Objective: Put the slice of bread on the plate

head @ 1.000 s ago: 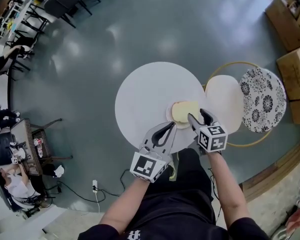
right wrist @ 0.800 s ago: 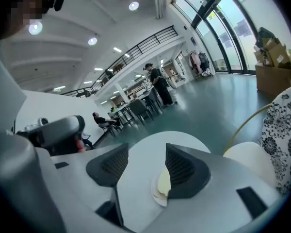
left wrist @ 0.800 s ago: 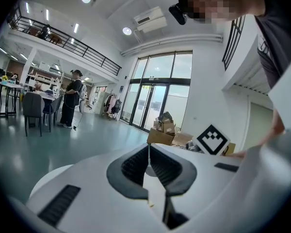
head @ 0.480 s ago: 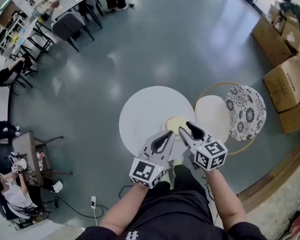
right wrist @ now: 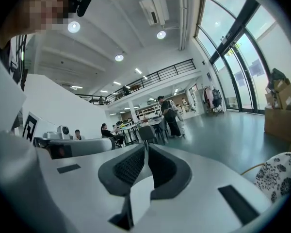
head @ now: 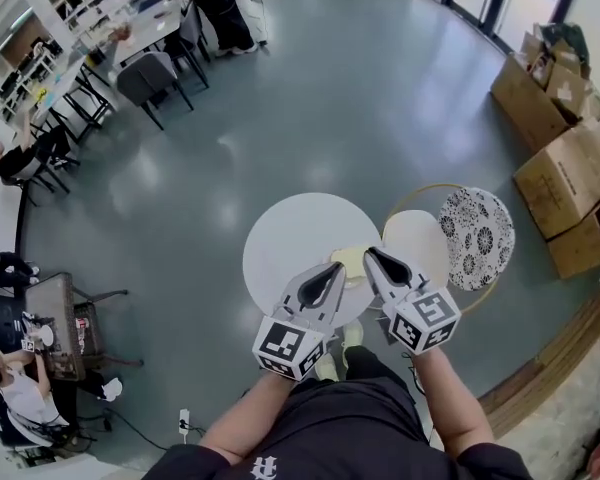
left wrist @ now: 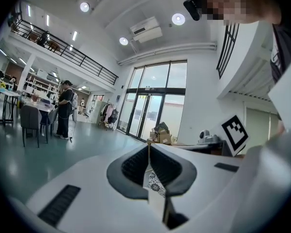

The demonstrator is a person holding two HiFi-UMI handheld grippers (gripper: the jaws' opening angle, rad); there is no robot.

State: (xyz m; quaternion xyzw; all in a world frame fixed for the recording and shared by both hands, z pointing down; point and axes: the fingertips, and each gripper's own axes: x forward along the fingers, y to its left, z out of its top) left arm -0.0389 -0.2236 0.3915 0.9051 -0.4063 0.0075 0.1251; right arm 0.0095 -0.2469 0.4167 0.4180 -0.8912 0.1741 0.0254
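Both lifting clear: right hand-held gripper just closing on nothing, left hand-held gripper clenched empty. Bread slice stays by the counter's right edge, so the job looks done.

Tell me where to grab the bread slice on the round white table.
Take the bread slice by its thin edge nearest the person. It lies flat near the round white table's near-right rim, so coming in low from that side, one jaw above and one sliding beneath, looks easiest.
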